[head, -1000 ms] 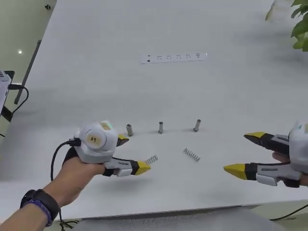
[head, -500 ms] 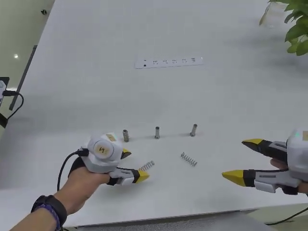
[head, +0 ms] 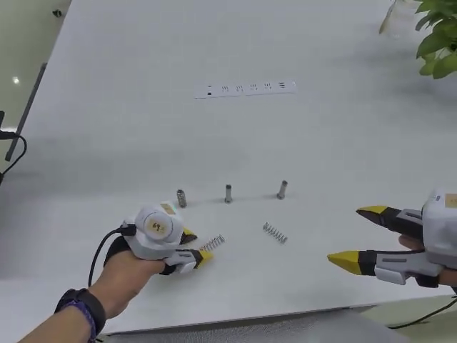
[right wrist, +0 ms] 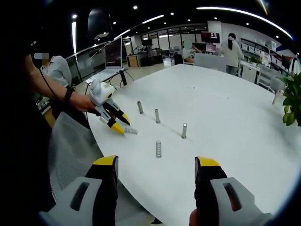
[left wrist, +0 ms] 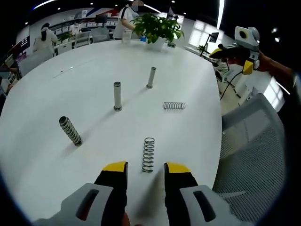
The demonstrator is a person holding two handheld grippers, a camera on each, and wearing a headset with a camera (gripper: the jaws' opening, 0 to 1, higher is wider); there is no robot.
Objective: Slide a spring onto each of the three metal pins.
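Fingers [left wrist: 115, 167] of the left gripper [left wrist: 145, 165] are held slightly apart, empty;
a spring [left wrist: 148, 154] is seen just ahead; the right gripper [right wrist: 156, 161] is spread wide, empty.

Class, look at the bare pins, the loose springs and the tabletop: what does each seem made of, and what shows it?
Bare pins: likely steel; smooth grey cylinders with a soft sheen. Loose springs: thin coiled wire, probably steel; grey with small glints. Tabletop: white, even, nearly matt; perhaps laminate or painted board, which the look leaves open.
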